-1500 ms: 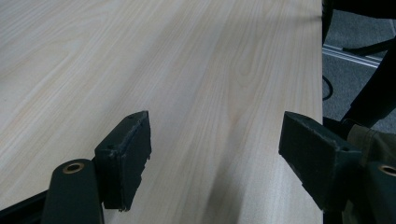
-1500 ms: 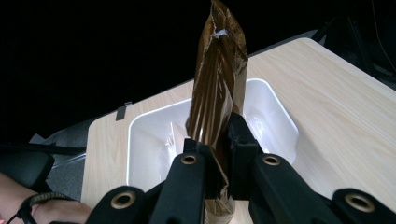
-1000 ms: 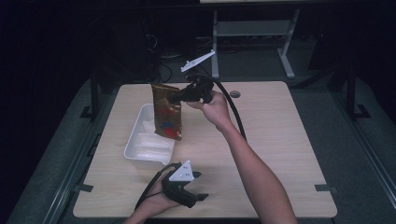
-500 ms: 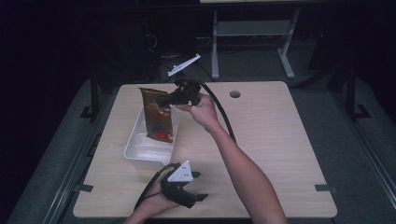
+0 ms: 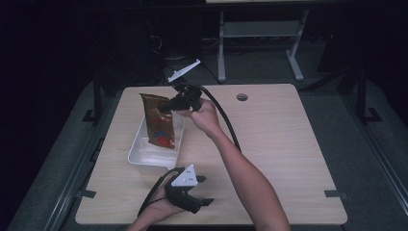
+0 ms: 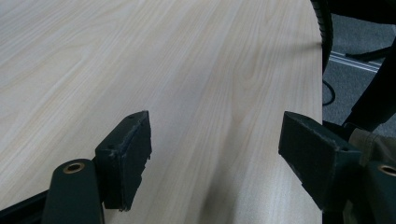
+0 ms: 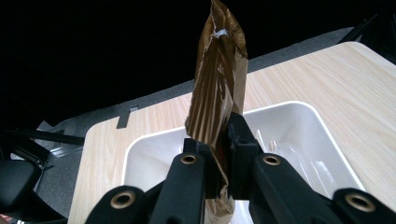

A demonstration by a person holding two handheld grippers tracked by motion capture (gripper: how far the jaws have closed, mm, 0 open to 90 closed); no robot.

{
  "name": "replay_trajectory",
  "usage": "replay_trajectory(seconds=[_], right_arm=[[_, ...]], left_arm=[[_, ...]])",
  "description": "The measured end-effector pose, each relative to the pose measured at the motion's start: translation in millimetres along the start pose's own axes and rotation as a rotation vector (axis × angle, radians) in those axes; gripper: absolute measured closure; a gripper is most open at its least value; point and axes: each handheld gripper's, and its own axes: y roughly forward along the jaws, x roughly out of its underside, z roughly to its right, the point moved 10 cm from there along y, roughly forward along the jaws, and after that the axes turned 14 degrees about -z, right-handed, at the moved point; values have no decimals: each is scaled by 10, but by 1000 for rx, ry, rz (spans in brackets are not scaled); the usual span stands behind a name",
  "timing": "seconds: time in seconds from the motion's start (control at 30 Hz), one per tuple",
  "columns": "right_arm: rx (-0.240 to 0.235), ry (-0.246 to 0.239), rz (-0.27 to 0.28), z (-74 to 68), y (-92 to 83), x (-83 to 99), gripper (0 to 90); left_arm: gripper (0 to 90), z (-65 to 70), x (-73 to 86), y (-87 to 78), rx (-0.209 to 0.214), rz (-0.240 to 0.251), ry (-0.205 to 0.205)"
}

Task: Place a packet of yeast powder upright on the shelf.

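A brown snack bag with red print hangs upright over the white tray at the table's left. My right gripper is shut on the bag's right edge, its jaws pinching the crinkled brown foil above the tray's white rim. My left gripper rests near the table's front edge, open, its two black pads wide apart with bare wood between them.
The light wooden table has a round cable hole near its far edge. A black cable trails from the right gripper along the forearm. A metal frame stands on the dark floor behind the table.
My right gripper carried the bag to the left and a little lower, so it now hangs over the tray. The left gripper has kept still.
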Motion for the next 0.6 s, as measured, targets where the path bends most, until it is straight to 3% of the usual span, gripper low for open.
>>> replay_trajectory(seconds=[0.6], right_arm=[[-31,11,-4,60,238,20,854]], left_arm=[[250,7,23,19,-2,-12,2]])
